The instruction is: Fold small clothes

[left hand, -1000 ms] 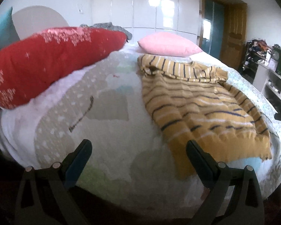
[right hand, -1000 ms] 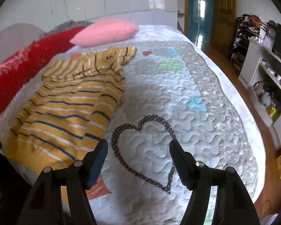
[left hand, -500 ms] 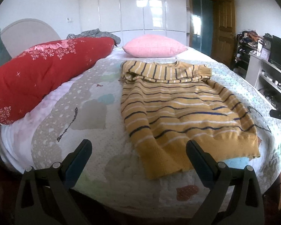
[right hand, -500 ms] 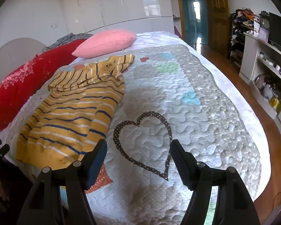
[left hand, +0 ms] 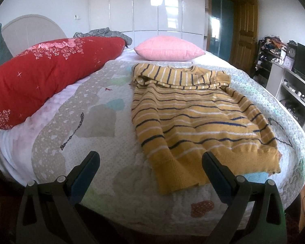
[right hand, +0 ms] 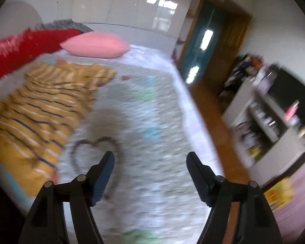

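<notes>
In the left wrist view, a red bolster is seen at left, then the striped sweater spread on the quilt; the left gripper is held wide apart, empty. Only the blurred right wrist view shows the shelf unit; the right gripper is opening, nothing between its jaws.

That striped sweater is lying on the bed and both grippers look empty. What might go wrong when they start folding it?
1. The sweater has sleeves bunched across its top, so a fold may trap wrinkles.
2. Its hem lies near the bed edge, so a tug could drag it off.
3. The right gripper, its jaws opening with nothing between them, hangs over bare quilt beside the sweater, and its view is blurred; a hurried grab may catch quilt instead. The left gripper is open too.
</notes>
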Tool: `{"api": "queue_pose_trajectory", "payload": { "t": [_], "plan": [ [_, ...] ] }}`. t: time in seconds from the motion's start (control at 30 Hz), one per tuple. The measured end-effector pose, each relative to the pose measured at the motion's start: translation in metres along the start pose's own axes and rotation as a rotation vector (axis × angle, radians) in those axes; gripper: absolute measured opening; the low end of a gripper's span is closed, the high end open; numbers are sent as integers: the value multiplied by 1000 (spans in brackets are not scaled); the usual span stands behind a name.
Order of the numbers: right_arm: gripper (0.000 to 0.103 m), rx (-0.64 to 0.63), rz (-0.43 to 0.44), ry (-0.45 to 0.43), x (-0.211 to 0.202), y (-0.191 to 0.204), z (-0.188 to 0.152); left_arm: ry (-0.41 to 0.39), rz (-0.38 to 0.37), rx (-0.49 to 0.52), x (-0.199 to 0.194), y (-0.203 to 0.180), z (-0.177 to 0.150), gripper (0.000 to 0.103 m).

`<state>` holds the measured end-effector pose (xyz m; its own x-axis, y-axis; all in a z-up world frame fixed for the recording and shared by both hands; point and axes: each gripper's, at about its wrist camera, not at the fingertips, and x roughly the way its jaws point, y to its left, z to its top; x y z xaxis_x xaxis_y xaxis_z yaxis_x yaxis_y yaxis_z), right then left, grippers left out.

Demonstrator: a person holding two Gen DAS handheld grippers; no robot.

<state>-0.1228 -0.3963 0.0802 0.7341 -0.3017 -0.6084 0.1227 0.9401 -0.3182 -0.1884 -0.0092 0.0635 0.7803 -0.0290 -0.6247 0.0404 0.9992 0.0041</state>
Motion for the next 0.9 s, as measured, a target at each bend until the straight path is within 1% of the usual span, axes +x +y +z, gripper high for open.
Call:
{"api": "queue_pose_trajectory", "payload": {
  "t": [0.03,0.07,0.1,0.17,0.23,0.3,0.4,0.6,0.73,0.77,0.83,0.9],
  "plan": [
    [82,-14,-30,-8,-3,-4,1,3,-4,-2,1,-1,0,100],
    [83,-11,-30,-12,-4,-6,2,5,-7,-3,1,-2,0,100],
    [84,-3,-21,-12,-5,-8,3,7,-9,-3,1,-3,0,100],
    [84,29,32,0,-2,-8,1,9,-13,-2,2,-5,0,100],
    [84,34,74,19,5,1,-4,6,-13,4,0,-7,1,100],
    [84,17,80,28,9,13,-8,1,-10,11,-1,-7,2,100],
    [84,0,123,44,15,32,-14,-2,-10,6,-2,-7,4,100],
    [84,22,189,69,26,53,-22,-6,-19,-9,-2,-4,5,100],
    [84,28,204,81,31,59,-25,-34,-21,-9,-5,-4,6,100],
    [84,29,207,82,31,60,-25,-35,-19,-9,-5,-4,6,102],
    [84,33,211,83,31,61,-25,-26,-17,-13,-4,-4,8,103],
    [84,39,217,85,32,61,-25,-3,-36,-30,0,-1,8,103]
  ]
}}
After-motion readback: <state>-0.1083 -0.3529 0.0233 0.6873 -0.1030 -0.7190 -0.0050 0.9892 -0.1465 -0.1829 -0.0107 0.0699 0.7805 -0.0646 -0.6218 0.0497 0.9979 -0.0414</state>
